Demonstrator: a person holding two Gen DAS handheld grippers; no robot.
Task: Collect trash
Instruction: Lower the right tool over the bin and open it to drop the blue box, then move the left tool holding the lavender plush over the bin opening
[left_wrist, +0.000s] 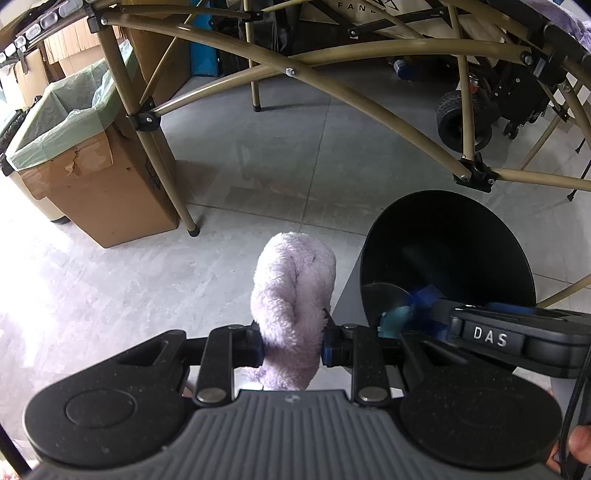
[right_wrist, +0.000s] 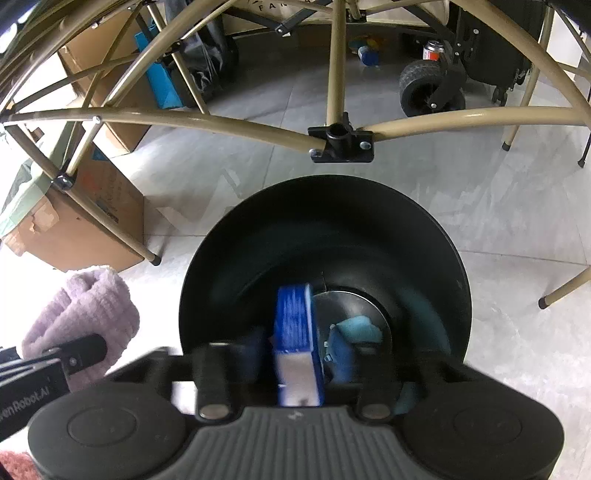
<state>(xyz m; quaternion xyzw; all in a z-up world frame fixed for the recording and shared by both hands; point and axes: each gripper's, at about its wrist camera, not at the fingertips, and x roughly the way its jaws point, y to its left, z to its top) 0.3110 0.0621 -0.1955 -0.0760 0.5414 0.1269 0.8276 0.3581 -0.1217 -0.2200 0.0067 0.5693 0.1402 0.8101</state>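
My left claw (left_wrist: 291, 347) is clamped on a fluffy lilac cloth (left_wrist: 291, 306), which bulges up between the fingers and hangs a little below them. It is held above the grey tiled floor (left_wrist: 258, 155), just left of the black bin (left_wrist: 447, 251).

My right claw (right_wrist: 314, 354) sits over the mouth of the black bin (right_wrist: 325, 236). Its blue fingers are blurred; one blue finger (right_wrist: 293, 332) shows clearly, the other is only a dark blue smear to its right, so I cannot tell whether anything is gripped, nor how far apart they stand. A pale turquoise scrap (right_wrist: 360, 326) lies at the bottom of the bin, close beside the fingers; I cannot tell whether it touches them. From the left camera the right claw (left_wrist: 410, 310) reaches in over the bin rim, and a turquoise bit (left_wrist: 393, 319) shows at its tip, also blurred.

The lilac cloth (right_wrist: 85, 314) appears at the left edge of the right view, partly hidden by the left tool body.

A tan folding frame (left_wrist: 332, 85) spans the background. A cardboard box (left_wrist: 92, 173) lined with a green bag stands on the floor at left, its far side cut off.
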